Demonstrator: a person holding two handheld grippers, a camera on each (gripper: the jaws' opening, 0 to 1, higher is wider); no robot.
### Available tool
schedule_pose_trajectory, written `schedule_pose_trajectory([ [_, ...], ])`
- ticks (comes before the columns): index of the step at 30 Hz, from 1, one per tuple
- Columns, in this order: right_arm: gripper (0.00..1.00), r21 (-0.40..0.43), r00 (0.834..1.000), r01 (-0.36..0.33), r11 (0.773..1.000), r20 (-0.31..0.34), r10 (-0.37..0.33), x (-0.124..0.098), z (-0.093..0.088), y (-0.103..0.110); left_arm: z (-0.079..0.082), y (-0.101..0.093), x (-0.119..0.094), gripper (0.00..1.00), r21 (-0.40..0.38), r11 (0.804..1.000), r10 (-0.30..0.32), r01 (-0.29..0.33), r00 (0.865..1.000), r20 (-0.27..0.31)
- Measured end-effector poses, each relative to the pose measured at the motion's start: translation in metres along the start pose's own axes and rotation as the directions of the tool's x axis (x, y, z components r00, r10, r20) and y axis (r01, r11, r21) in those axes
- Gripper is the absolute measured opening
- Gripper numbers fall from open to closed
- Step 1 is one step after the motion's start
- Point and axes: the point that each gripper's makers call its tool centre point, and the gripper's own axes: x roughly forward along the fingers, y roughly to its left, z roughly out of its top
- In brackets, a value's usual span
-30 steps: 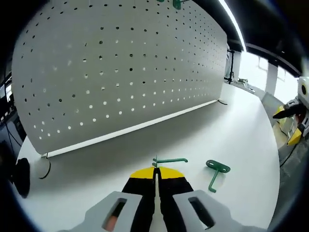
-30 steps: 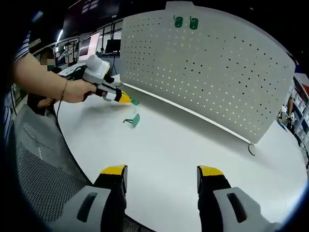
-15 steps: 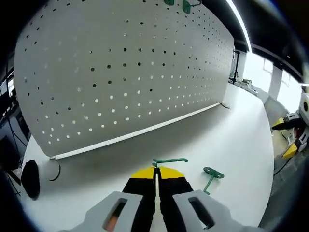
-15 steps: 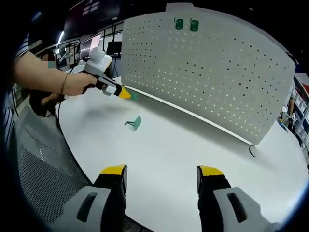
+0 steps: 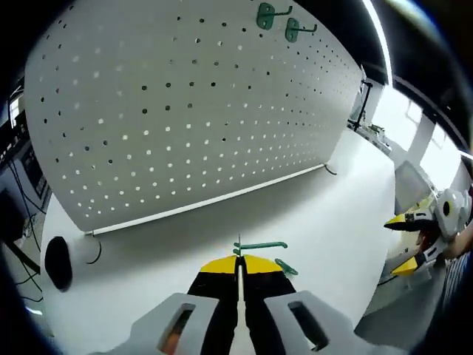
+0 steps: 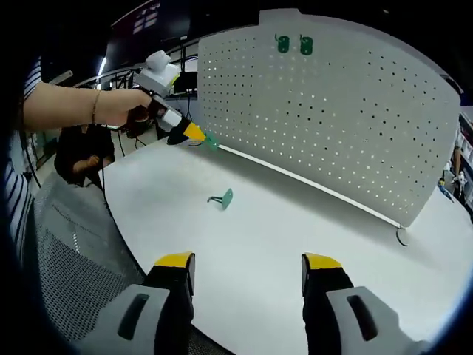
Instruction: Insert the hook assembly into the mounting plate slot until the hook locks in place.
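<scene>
Beyond the fingers of the left gripper [image 5: 238,268] stretches a white table [image 5: 325,214], and on its far side a grey pegboard [image 5: 185,111] stands upright, its foot marked by a pale strip along the tabletop. The left gripper's jaws are pressed together on a green hook [image 5: 260,246], whose thin rod runs crosswise just past the yellow fingertips. A second green hook [image 5: 285,267] lies flat on the table just right of those fingertips. Two more green hooks [image 5: 279,20] hang side by side high on the pegboard. Left of the fingers, at the table's edge, sits a dark round object [image 5: 57,263] with a thin cable curving beside it. Far right, bright windows show past the table's rim.

Seen from the right gripper [image 6: 249,264], whose jaws stand wide apart with nothing between them, the table curves away ahead. The lying hook rests well beyond the fingers, and a person's hand [image 6: 122,107] holds the left gripper up near the pegboard's left end. Dark office clutter lies behind.
</scene>
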Motion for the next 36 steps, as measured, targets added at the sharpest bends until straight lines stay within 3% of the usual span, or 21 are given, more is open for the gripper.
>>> schedule_pose_trajectory([
  [5,0.45,-0.035,0.996,-0.069,0.997,0.051,0.07,0.009,0.033,0.013,-0.003,-0.028,-0.014,0.01,-0.103,0.993,-0.067,0.064,0.998,-0.021],
  [10,0.42,-0.119,0.984,-0.153,0.981,0.079,0.163,0.019,0.057,0.037,-0.011,-0.051,-0.024,0.01,-0.129,0.985,-0.121,0.114,0.991,-0.052],
  [18,0.36,-0.201,0.964,-0.237,0.95,0.071,0.256,0.027,0.068,0.068,-0.021,-0.076,-0.037,0.01,-0.168,0.971,-0.192,0.173,0.976,-0.107],
  [25,0.26,-0.276,0.95,-0.271,0.922,0.077,0.302,0.032,0.084,0.083,-0.035,-0.101,-0.045,0.01,-0.186,0.953,-0.272,0.238,0.944,-0.185],
  [36,0.17,-0.368,0.94,-0.29,0.884,0.066,0.336,0.036,0.091,0.096,-0.038,-0.115,-0.056,0.01,-0.228,0.929,-0.337,0.291,0.921,-0.196],
])
